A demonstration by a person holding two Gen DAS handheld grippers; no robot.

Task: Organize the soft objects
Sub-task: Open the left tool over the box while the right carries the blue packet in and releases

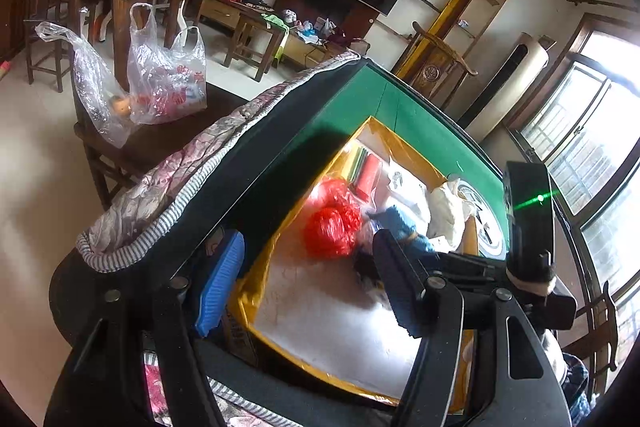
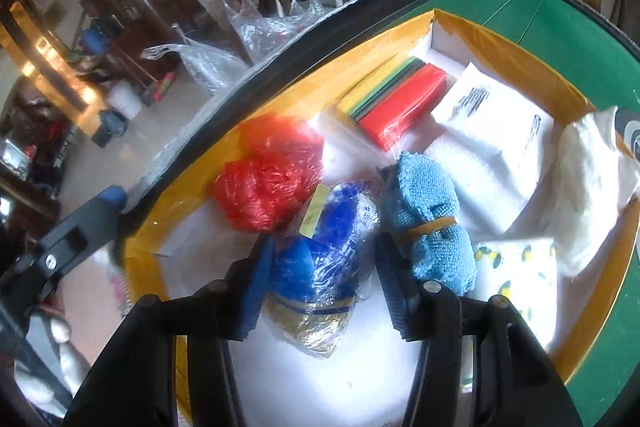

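Pinching a clear-wrapped blue plastic bundle point(image 2: 320, 247) over the white floor of the yellow-taped cardboard box point(image 2: 520, 67), the right gripper point(image 2: 320, 291) is clamped beside a rolled blue towel point(image 2: 424, 211), while the left gripper point(image 1: 308, 287) gapes empty at the box's near-left corner.

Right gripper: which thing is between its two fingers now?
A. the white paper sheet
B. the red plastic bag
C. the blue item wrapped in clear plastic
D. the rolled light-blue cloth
C: in the right wrist view the right gripper has both pads pressed on the blue item wrapped in clear plastic, while the rolled light-blue cloth lies just outside one finger.
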